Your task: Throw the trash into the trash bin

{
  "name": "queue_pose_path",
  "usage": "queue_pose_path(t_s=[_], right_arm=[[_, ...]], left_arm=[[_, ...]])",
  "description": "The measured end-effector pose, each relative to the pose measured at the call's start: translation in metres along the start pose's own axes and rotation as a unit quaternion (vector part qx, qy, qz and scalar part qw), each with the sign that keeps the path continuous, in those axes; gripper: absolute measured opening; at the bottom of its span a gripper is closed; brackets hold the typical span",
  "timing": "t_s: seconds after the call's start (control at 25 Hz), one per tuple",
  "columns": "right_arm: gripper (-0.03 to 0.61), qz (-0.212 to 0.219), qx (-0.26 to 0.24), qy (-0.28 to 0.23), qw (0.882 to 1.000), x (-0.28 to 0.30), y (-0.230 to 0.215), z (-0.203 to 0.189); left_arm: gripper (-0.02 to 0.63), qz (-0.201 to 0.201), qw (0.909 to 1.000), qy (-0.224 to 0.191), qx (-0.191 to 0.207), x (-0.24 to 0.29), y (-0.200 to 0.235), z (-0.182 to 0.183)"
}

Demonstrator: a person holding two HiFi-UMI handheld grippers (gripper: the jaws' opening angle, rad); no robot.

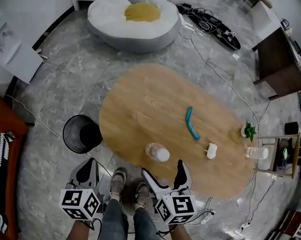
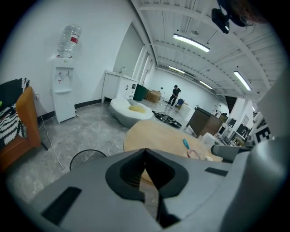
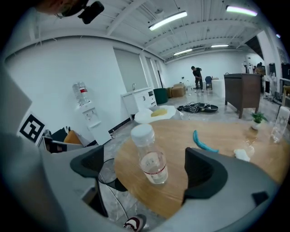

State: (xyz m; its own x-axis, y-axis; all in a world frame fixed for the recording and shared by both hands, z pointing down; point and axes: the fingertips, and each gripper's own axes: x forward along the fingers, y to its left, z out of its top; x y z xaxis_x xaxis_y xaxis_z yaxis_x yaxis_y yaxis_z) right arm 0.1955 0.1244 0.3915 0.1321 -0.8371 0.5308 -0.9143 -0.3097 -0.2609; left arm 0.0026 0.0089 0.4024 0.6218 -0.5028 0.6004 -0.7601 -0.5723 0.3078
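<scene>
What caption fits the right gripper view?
Open right gripper faces a capped plastic bottle standing near the edge of the wooden table.

The room is evenly lit by ceiling light strips [image 2: 192, 43]; shadows are soft, and edges are bent and darkened by fisheye distortion.

No words or numbers could be read. The clear bottle [image 3: 149, 156], centre of the right gripper view, wore a red-banded label whose print was too small to read. The marker cubes [image 1: 80, 203], at the head view's bottom, carried only black-and-white square patterns.
</scene>
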Motion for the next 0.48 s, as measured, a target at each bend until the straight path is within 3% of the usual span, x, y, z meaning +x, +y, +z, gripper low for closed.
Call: queue_pose_path(t_s=[0.48], right_arm=[[0.523, -0.008, -0.006, 0.03, 1.0, 0.047, -0.025, -0.046]], left_arm=[[-0.009, 0.02, 0.9998, 0.009, 0.001, 0.013, 0.026, -0.015]])
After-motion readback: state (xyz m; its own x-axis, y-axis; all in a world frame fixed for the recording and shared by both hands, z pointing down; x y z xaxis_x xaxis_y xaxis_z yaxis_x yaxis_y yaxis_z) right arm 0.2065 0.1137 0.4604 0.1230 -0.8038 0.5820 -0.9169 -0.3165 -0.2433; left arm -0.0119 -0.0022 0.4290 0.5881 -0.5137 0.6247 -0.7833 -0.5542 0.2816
